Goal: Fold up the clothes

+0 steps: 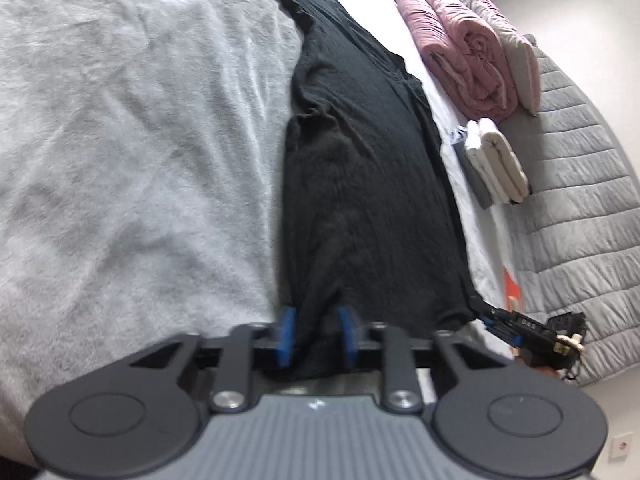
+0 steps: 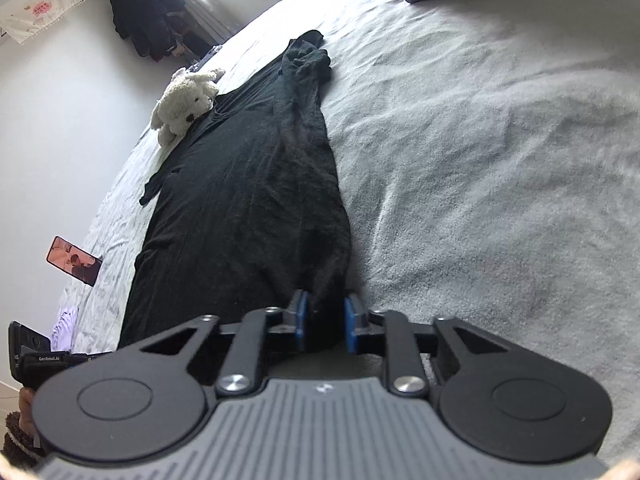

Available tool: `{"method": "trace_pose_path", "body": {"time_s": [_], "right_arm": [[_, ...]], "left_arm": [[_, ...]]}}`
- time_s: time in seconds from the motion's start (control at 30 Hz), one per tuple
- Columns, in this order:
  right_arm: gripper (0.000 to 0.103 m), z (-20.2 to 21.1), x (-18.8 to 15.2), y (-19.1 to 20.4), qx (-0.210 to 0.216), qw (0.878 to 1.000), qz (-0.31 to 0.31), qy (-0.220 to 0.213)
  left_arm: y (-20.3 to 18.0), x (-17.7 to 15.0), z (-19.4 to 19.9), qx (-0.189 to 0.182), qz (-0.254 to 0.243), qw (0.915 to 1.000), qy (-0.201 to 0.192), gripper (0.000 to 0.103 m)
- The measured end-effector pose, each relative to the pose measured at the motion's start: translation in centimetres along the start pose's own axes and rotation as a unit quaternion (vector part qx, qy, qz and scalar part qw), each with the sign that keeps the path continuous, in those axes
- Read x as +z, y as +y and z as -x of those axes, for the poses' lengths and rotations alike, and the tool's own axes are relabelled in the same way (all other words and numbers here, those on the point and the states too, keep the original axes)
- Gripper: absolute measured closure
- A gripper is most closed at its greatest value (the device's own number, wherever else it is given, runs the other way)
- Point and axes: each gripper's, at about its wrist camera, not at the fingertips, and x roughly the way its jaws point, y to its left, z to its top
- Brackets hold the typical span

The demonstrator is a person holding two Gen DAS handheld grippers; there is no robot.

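Nearest your left gripper [image 1: 314,334] is the hem of the black garment [image 1: 360,168], bunched between the blue pads [image 1: 286,334] – the jaws are pinched down on that fold of cloth. Your right gripper [image 2: 325,322] has the neighbouring corner of the same hem, its pads pressed onto the fabric with a thicker wad between them. From the left wrist view you can see the right gripper off at the garment's other near corner, so both hands hold the edge closest to you.

That garment lies as a long, narrow strip on the grey blanket [image 1: 132,140] covering the bed, running away from you toward the far edge, where the white plush dog [image 2: 184,106] sits just beside it. One side looks already doubled over lengthwise, and a loose end is crumpled at the far tip.

Judging by the grip, the step in hand is carrying this near edge over toward the far end. To do it well, lift both corners together and keep them level and apart – enough tension to hold the hem straight, not so much that the cloth drags along the blanket. Watch the thicker wad on the right; it may slip or leave a lump. Lay the edge down square on the strip, short of the crumpled end and clear of the plush dog. The folded towels [image 1: 500,164] and pink quilt [image 1: 468,52] by the far side are well apart.
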Motion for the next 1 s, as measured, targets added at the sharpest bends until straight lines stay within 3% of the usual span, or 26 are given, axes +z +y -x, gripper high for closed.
{"method": "trace_pose_path", "body": {"time_s": [0.3,0.53,0.83,1.0], "right_arm": [[0.095,4.7,-0.2,3.5,0.001,1.0,0.012,-0.019],[0.095,5.7,-0.6,5.4,-0.02,0.999,0.035,-0.012],[0.094,1.8,-2.9,4.7,-0.076,0.994,0.052,0.054],[0.09,1.1,-3.1,4.3,-0.086,0.993,0.052,0.062]], "left_arm": [[-2.5,-0.1,4.8,0.012,-0.031,0.9987,-0.039,0.101],[-2.9,-1.0,7.6,0.008,-0.044,0.9978,-0.049,0.101],[-0.7,-2.2,4.5,0.091,-0.065,0.9937,0.004,0.101],[-0.3,-1.9,4.2,0.104,-0.073,0.9918,0.009,0.099]]}}
